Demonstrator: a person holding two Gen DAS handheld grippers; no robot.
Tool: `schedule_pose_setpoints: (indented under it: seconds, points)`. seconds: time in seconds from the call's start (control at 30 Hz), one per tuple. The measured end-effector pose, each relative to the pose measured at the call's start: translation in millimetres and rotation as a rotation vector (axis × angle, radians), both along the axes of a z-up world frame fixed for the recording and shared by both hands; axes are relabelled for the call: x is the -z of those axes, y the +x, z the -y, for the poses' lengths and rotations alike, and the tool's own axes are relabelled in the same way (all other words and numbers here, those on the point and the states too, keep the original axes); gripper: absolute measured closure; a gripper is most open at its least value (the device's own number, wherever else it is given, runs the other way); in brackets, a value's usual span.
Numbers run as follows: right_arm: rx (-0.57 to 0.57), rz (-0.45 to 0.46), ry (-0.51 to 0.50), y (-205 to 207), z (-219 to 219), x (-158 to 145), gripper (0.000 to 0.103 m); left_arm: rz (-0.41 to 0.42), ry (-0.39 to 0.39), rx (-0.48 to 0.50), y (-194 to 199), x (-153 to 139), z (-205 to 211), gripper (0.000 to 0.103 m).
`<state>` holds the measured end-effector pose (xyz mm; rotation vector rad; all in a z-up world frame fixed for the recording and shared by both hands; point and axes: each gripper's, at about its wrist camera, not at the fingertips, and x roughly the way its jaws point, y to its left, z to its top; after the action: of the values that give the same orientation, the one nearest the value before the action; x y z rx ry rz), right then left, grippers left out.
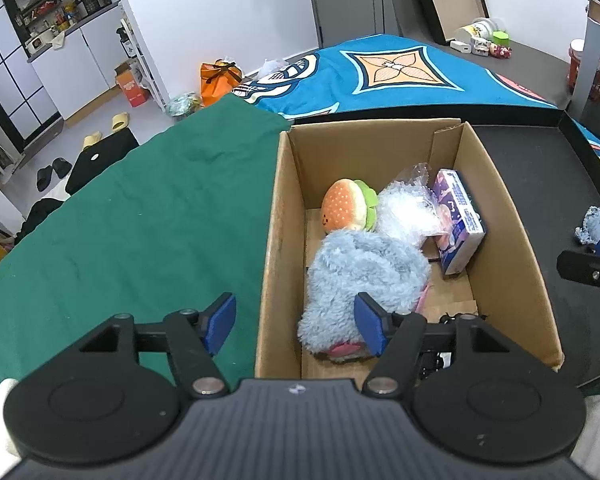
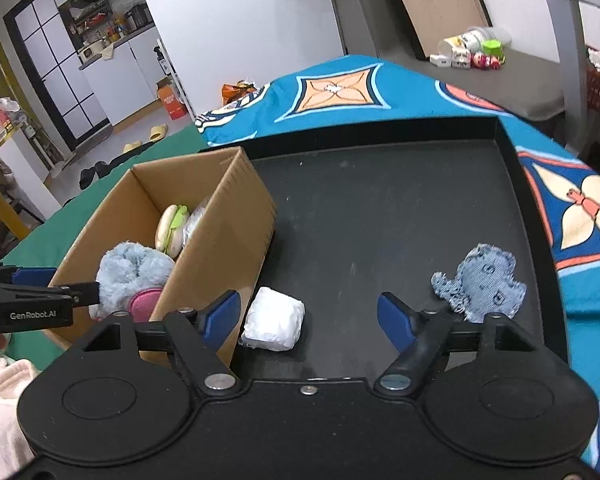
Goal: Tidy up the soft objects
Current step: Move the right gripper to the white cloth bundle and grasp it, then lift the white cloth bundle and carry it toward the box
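While both tools gape empty | left tool (image 1: pixel 296 322) straddles box wall (image 1: pixel 274 240) | white bundle (image 2: pixel 274 319) beside box

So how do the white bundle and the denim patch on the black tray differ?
The white bundle is a puffy, rounded lump standing up off the tray; the denim patch lies flat. The bundle is plain white, the patch faded blue with frayed edges. The bundle sits close beside the cardboard box; the patch lies farther away, toward the tray's far side. Both are still outside the box, and neither is held.
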<state>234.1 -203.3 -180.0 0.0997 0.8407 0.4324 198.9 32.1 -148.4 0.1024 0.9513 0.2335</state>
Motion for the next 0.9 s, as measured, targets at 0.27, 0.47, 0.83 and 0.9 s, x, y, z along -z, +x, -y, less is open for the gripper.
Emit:
schedule_pose_setpoints:
  seconds: [0.27, 0.47, 0.83, 0.9]
  points:
    - [0.015, -0.065, 0.048, 9.8, -5.0, 15.4, 0.038, -0.005, 0.014, 0.002, 2.8, 2.3, 1.9, 0.038]
    - [0.021, -0.111, 0.081, 15.1, -10.9, 24.8, 0.043, -0.006, 0.018, 0.002, 2.8, 2.6, 2.2, 0.037]
    - [0.022, -0.188, 0.116, 19.2, -13.3, 40.2, 0.058, -0.009, 0.026, 0.006, 2.2, 3.4, 1.3, 0.037]
    - [0.015, -0.19, 0.118, 18.1, -13.7, 41.2, 0.063, -0.011, 0.025, 0.005, 1.9, 3.7, 1.3, 0.037]
